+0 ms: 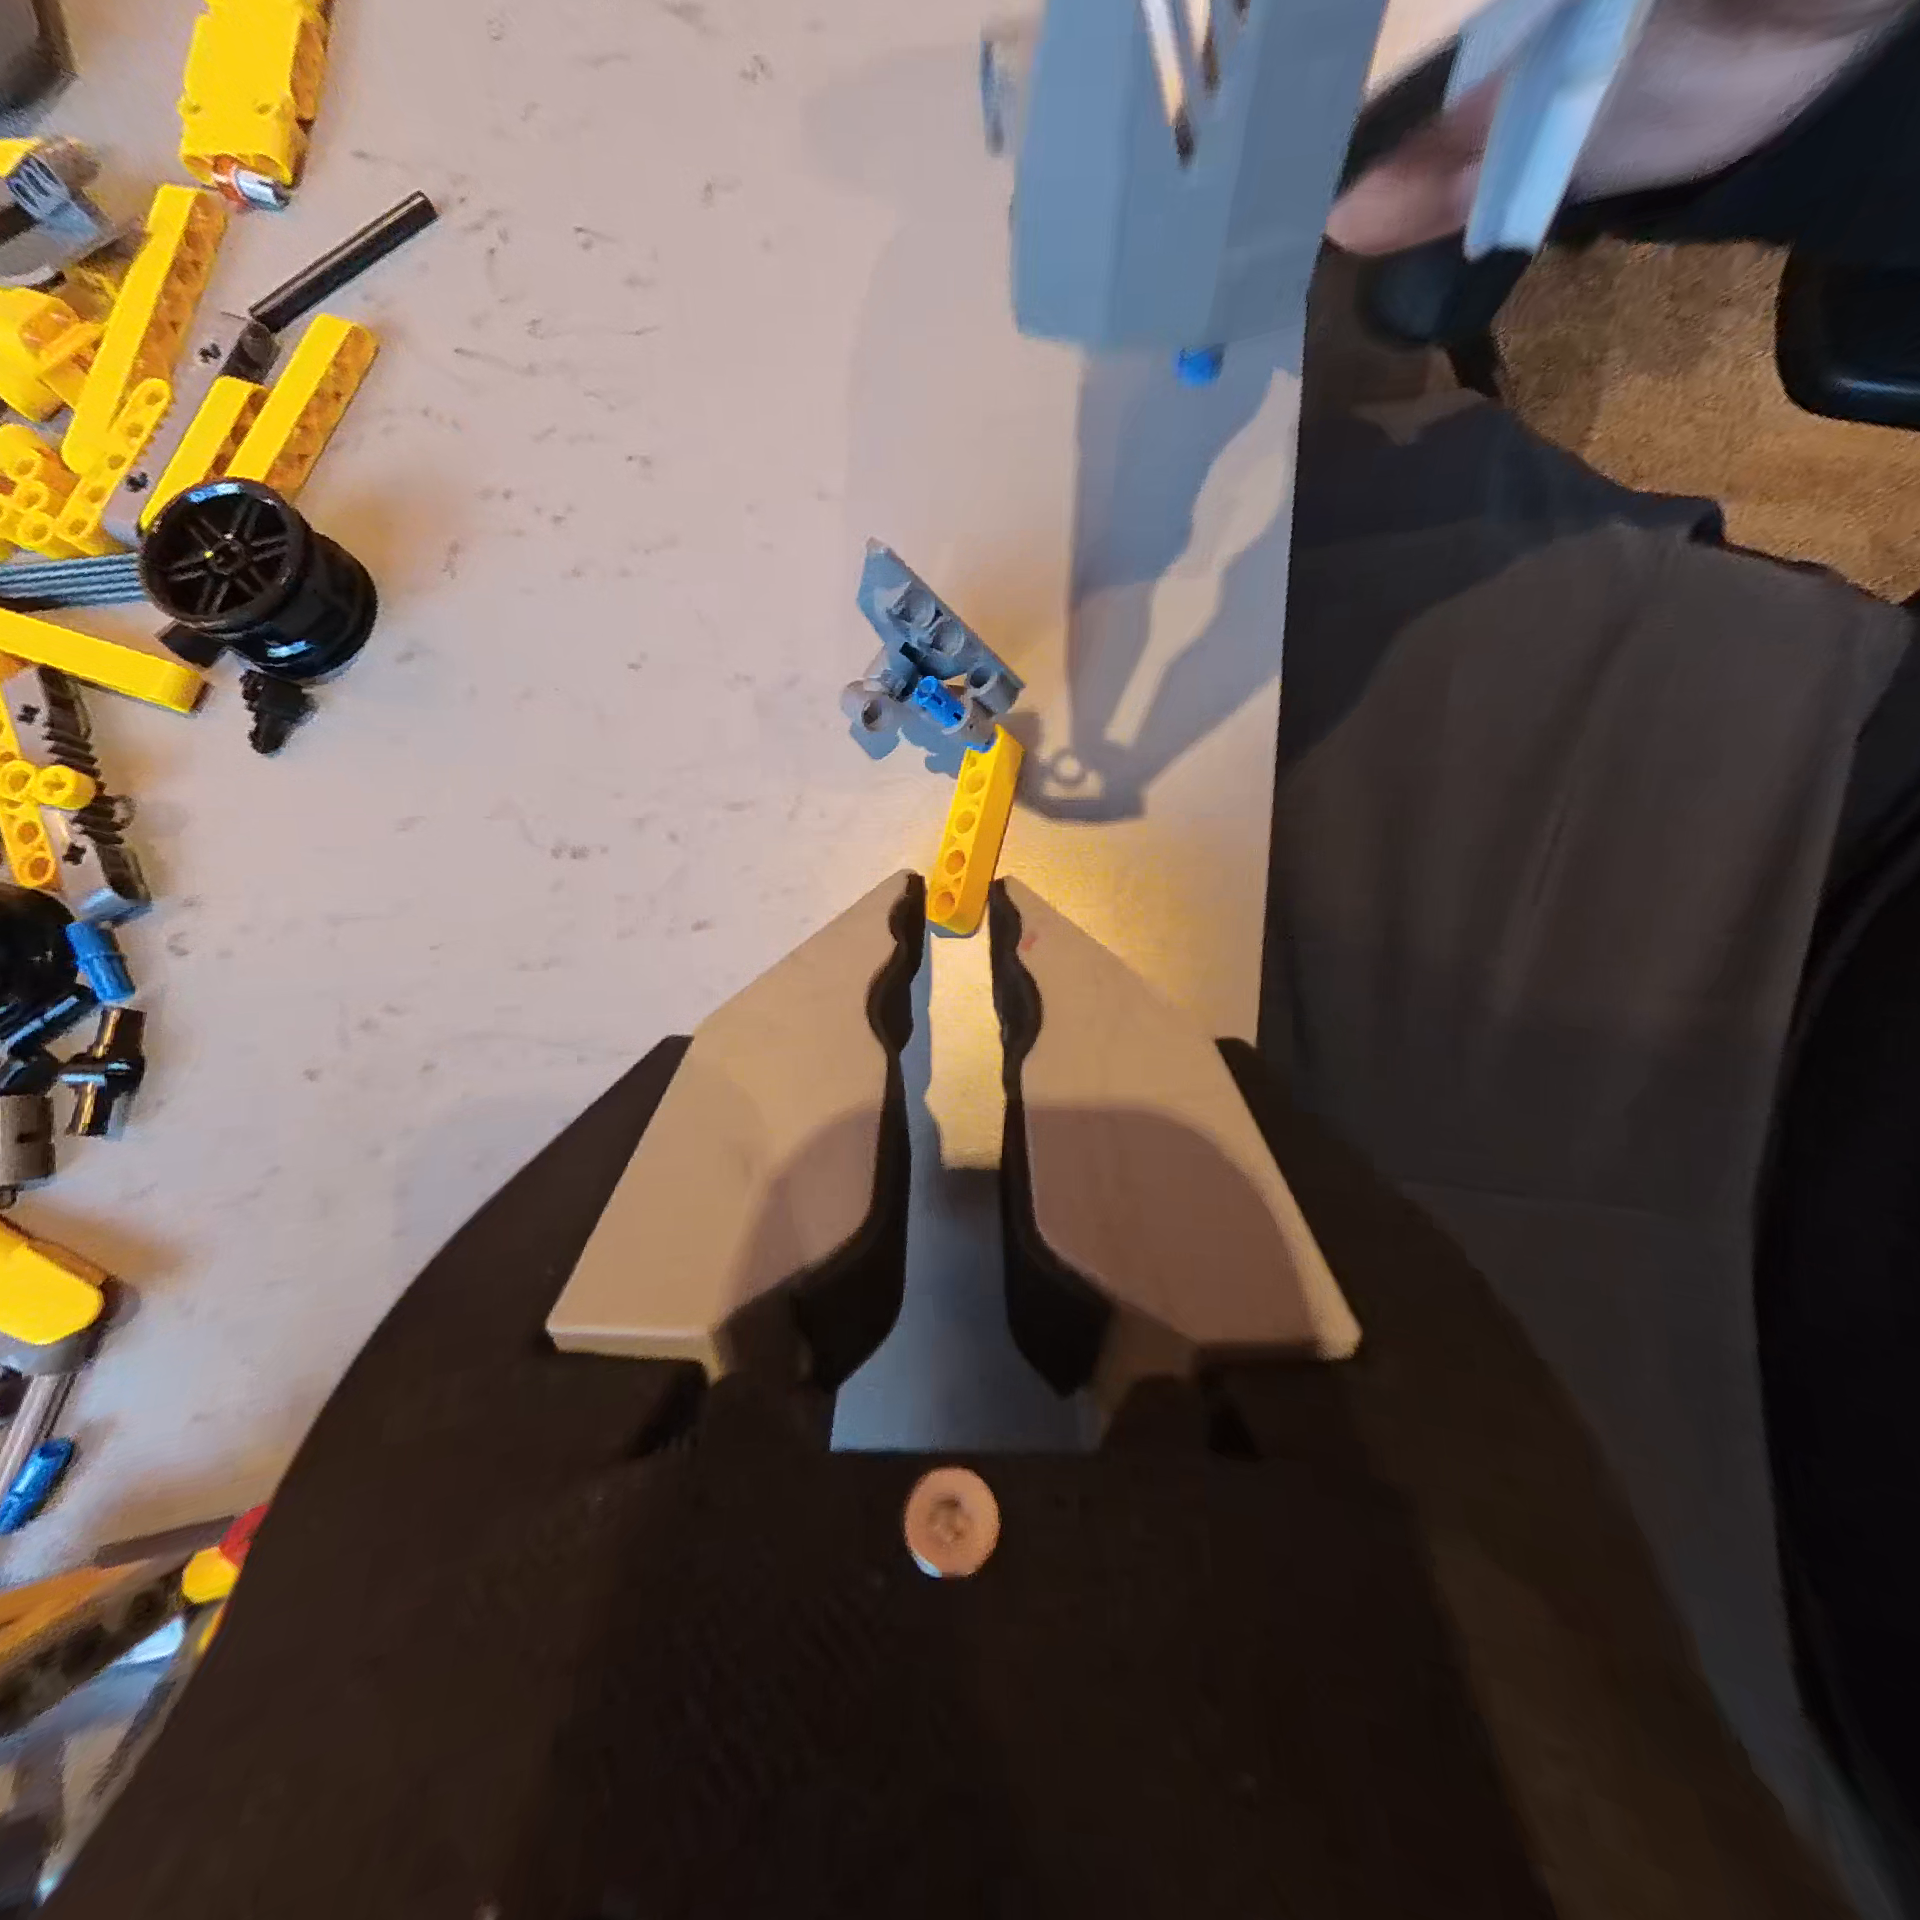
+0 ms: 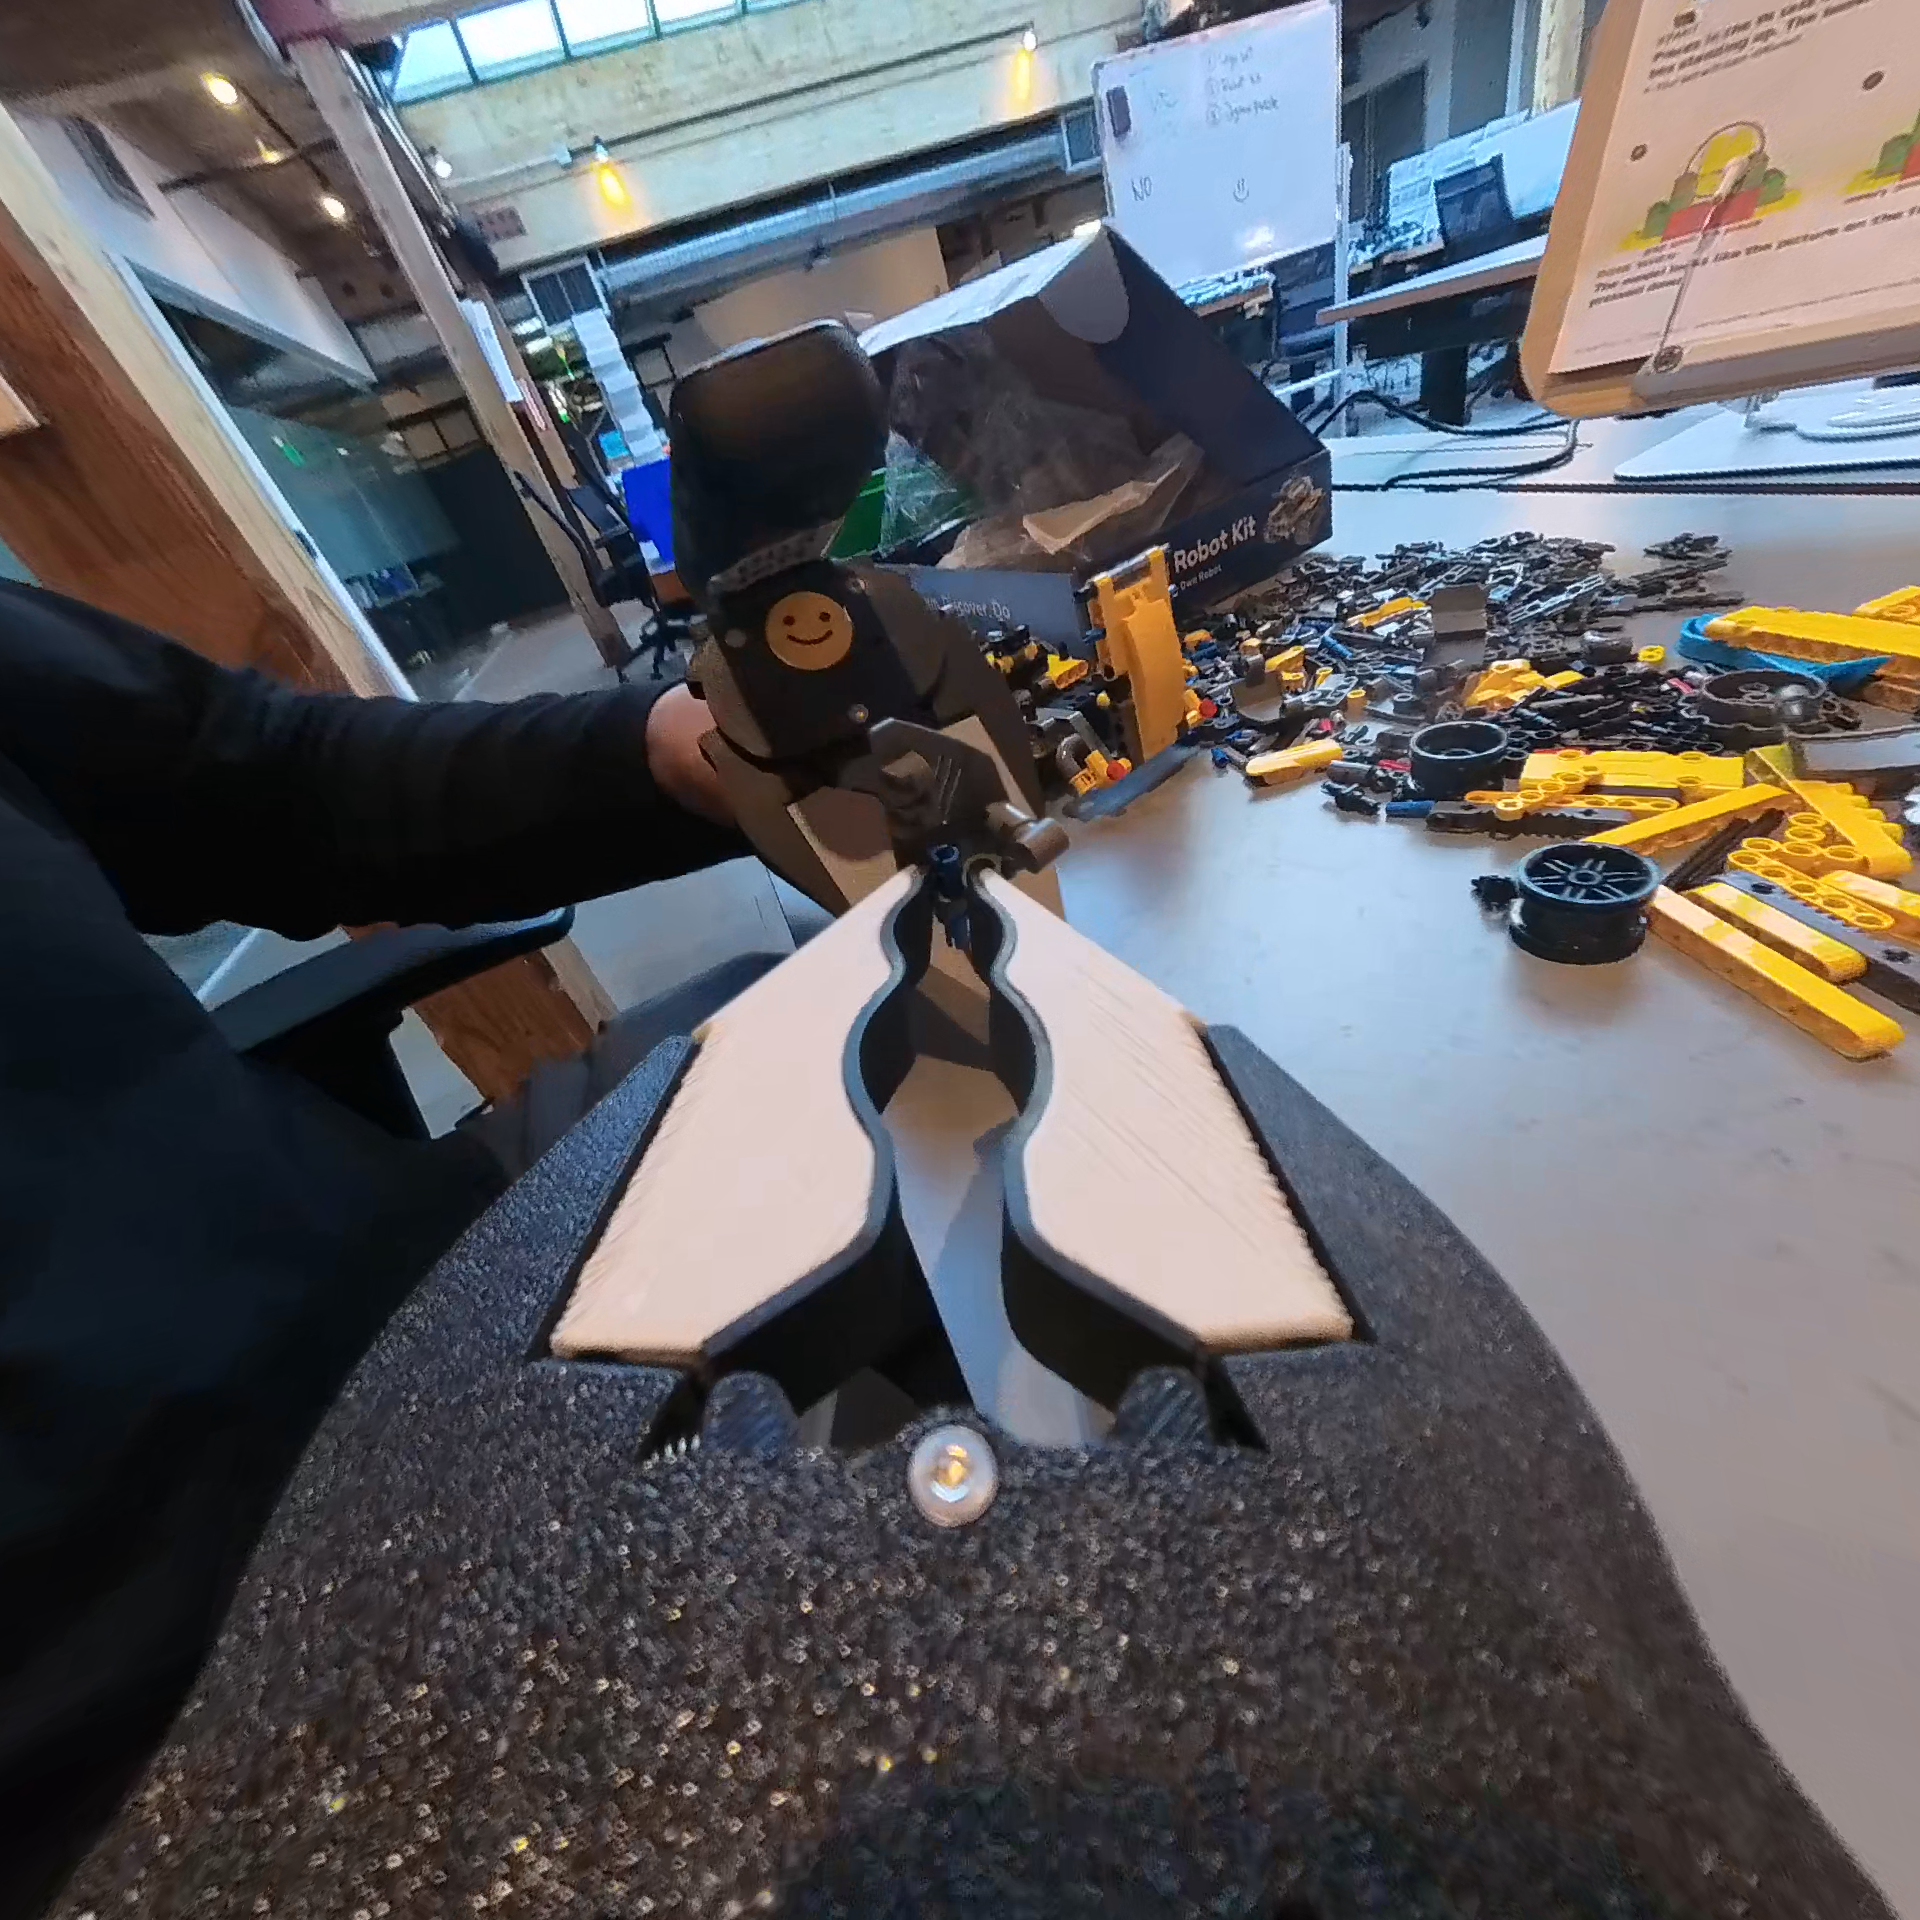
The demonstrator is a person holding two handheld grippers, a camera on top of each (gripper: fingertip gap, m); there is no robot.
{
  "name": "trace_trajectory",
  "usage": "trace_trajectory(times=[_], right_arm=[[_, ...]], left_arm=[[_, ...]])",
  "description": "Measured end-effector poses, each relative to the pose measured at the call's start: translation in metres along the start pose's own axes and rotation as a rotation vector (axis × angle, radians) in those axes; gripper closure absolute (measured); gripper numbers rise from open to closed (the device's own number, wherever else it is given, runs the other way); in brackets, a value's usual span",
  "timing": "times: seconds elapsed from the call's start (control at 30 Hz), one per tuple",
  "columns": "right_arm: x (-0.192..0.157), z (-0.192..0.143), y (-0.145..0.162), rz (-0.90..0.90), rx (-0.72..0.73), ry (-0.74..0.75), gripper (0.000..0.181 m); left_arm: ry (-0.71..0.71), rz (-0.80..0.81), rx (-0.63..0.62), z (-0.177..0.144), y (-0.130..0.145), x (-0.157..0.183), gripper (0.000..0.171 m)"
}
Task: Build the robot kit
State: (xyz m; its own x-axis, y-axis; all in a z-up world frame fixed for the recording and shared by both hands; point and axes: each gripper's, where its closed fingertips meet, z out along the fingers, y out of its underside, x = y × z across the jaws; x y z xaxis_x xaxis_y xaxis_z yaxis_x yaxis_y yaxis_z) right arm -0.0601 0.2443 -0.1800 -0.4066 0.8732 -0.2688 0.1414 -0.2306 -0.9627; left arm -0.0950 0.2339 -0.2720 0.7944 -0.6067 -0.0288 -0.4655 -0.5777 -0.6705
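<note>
My left gripper is shut on the near end of a short yellow beam. The beam's far end joins a small grey assembly with a blue pin in it, held just above the pale table. My right gripper is shut on a small dark blue pin. It holds the pin close in front of the grey assembly at the left gripper's tips. In the left wrist view the right gripper hangs above, blurred, with the blue pin at its tip.
A heap of yellow beams, black parts and a black wheel covers the table's left side. The table edge runs close on the right, with a chair beyond. In the right wrist view are a dark open box, a printed sheet on a stand and a black sleeve. Spacing between my two grippers at the tips: around 10 cm.
</note>
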Motion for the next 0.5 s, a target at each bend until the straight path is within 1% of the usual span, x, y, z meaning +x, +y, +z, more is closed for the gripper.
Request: trace_trajectory(times=[0.07,0.17,0.3,0.4,0.5], right_arm=[[0.000,0.003,0.004,-0.011,-0.024,0.007,0.175],[0.000,0.007,0.008,-0.015,-0.054,0.014,0.175],[0.005,0.011,0.011,0.015,-0.093,0.028,0.175],[0.001,0.018,0.008,0.037,-0.098,0.005,0.175],[-0.003,0.028,0.012,-0.002,-0.143,-0.014,0.175]], left_arm=[[0.004,-0.008,0.011,-0.002,0.001,0.000,0.158],[0.021,-0.024,0.015,-0.005,0.005,0.003,0.149],[0.003,-0.030,0.015,-0.015,0.011,0.004,0.141],[0.004,-0.046,0.067,-0.028,0.000,0.008,0.130],[0.020,-0.046,0.129,-0.044,-0.018,0.013,0.114]])
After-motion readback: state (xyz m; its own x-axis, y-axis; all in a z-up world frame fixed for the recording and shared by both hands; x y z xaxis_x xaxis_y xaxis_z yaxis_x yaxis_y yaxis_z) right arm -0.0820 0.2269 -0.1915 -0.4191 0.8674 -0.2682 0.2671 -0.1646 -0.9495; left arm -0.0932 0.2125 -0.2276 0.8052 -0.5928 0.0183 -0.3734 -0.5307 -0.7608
